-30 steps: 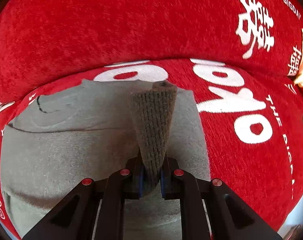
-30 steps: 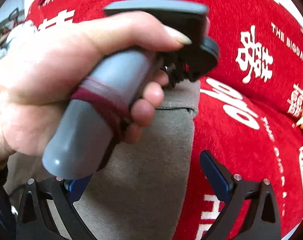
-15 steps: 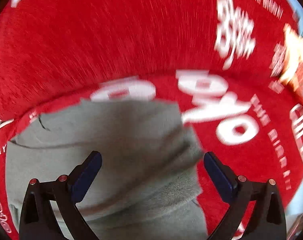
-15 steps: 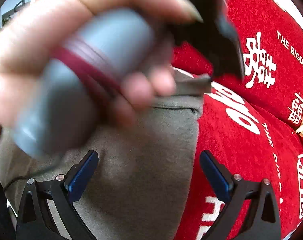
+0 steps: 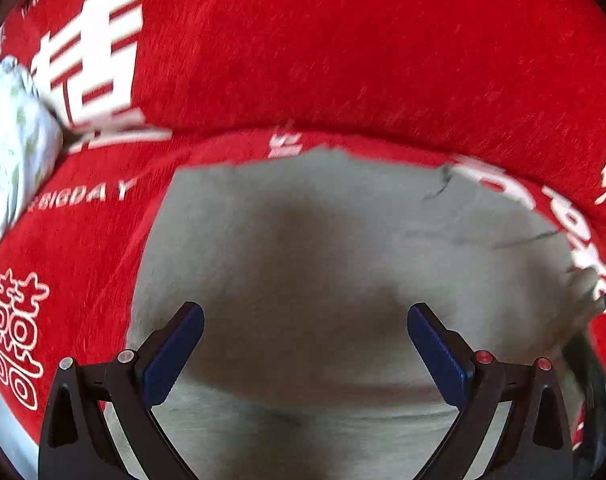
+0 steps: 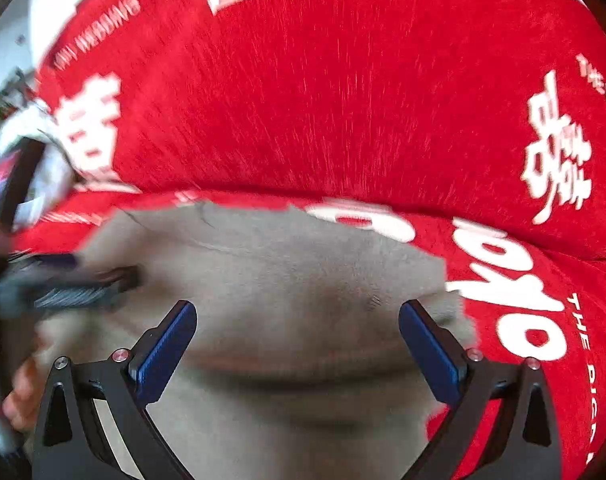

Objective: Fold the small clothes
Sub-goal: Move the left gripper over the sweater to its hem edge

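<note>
A grey knit garment [image 5: 343, 248] lies flat on the red printed cover, and it also fills the middle of the right wrist view [image 6: 287, 280]. My left gripper [image 5: 305, 326] hangs over the garment's left half, jaws wide open with nothing between the blue pads [image 5: 175, 356]. Over the garment's right half my right gripper [image 6: 299, 320] is also wide open and empty. The left gripper shows as a dark blur [image 6: 67, 284] at the left of the right wrist view, with fingers of the person's hand [image 6: 19, 396] below it.
The red cover [image 5: 343, 60] with white lettering rises into a padded back behind the garment. A white patterned cloth [image 5: 11, 152] lies bunched at the far left. Both views are smeared by motion.
My left gripper has let go of the ribbed grey cuff it pinched, opened wide and swung left across the garment. The hand that blocked the right wrist view has moved off to its left edge.
</note>
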Demonstrator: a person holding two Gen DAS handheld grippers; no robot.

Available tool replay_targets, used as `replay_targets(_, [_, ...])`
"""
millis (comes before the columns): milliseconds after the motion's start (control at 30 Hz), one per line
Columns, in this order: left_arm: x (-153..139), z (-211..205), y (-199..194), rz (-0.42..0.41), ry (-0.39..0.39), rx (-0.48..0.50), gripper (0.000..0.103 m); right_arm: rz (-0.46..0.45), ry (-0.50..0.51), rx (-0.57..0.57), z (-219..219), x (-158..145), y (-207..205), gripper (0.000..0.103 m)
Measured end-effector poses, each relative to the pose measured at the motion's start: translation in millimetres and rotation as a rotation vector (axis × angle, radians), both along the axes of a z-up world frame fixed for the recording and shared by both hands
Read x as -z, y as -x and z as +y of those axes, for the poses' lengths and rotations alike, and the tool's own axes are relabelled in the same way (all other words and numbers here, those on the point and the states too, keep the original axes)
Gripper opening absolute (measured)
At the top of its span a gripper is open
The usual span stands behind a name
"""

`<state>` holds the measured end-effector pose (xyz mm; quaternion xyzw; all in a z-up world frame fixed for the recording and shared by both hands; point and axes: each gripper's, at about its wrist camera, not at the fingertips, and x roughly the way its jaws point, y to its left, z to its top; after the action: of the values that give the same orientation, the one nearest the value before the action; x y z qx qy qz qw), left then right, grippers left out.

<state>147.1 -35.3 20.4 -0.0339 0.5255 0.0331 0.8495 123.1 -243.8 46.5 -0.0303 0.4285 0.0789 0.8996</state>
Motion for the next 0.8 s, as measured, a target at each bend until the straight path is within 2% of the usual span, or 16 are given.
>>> replay_targets(67, [14,10,6,0.021,-0.018,0.008,0.102,0.135,0.05,0.055,-8,29,-16,0.101])
replay_targets(100, [19,16,10,0.025,-0.031,0.017,0.102,0.174,0.063,0.098,-19,42,-14,0.101])
replay_targets(133, [21,22,15,0.006,-0.017,0.038,0.102,0.107,0.024,0.107,-30,37,-4,0.101])
replay_targets(167, [21,28,19,-0.013,-0.014,0.045,0.102,0.094,0.056,0.144,-36,34,4,0.101])
replay_targets(200, [18,33,24,-0.025,-0.031,0.035,0.102,0.096,0.135,0.217,-43,30,14,0.102])
replay_targets(233, [14,37,29,-0.042,-0.048,0.021,0.102,0.064,0.132,0.235,-46,23,23,0.102])
replay_targets(300, [3,34,40,-0.084,-0.021,0.041,0.102,-0.008,0.086,0.247,-44,7,47,0.102])
replay_targets(367, [-4,26,57,-0.114,0.039,0.091,0.102,0.005,0.03,0.197,-30,5,59,0.102])
replay_targets(400, [-3,17,66,-0.115,0.043,0.126,0.102,0.031,-0.012,0.133,-14,9,68,0.102])
replay_targets(467, [4,1,87,-0.12,-0.007,0.181,0.102,0.056,-0.005,0.09,5,17,82,0.102])
replay_targets(533, [23,-6,111,-0.088,-0.051,0.218,0.102,0.102,0.047,0.069,26,38,99,0.102])
replay_targets(600, [21,3,136,-0.131,-0.012,0.201,0.103,-0.014,0.093,0.102,35,40,131,0.102])
replay_targets(700, [19,15,176,-0.155,-0.001,0.222,0.103,-0.032,0.063,0.117,38,40,171,0.102])
replay_targets(800, [23,24,211,-0.156,0.002,0.242,0.103,-0.076,0.091,0.099,44,41,213,0.102])
